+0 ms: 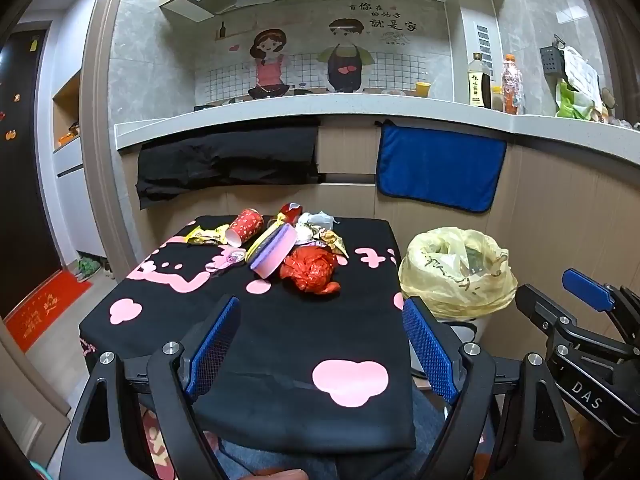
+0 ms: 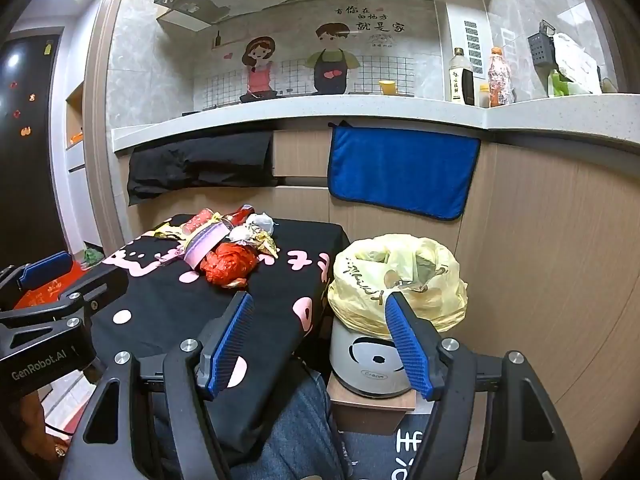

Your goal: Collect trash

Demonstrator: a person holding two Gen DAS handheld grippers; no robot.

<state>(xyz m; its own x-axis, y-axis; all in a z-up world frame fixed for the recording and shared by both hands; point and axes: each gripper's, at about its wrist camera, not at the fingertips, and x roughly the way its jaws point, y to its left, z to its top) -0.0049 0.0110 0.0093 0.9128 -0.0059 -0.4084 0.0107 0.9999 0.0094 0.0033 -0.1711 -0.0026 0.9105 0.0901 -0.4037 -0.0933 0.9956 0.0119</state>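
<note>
Two grippers up over the near edge of the surface, both empty. Left gripper spread wide, blue fingers released, only black cloth with pink shapes between them. Right gripper also parted, fingers released and holding nothing, set over the gap between the surface edge and the bin.

Trash heaped at the far end of the surface, well apart from both grippers: red plastic bag crumpled nearest, purple-and-pink round tub tipped on its side just behind and touching it, red paper cup lying on its side to the left, yellow wrapper beside the cup, white crumpled tissue and a gold wrapper toward the right of the heap.

Bin to the right of the surface, white with a panda face, lined with a yellow plastic bag open at the top, some scraps already inside. Stands on a small brown box.

Behind, a kitchen counter with a blue towel and a black cloth hanging from its edge.
</note>
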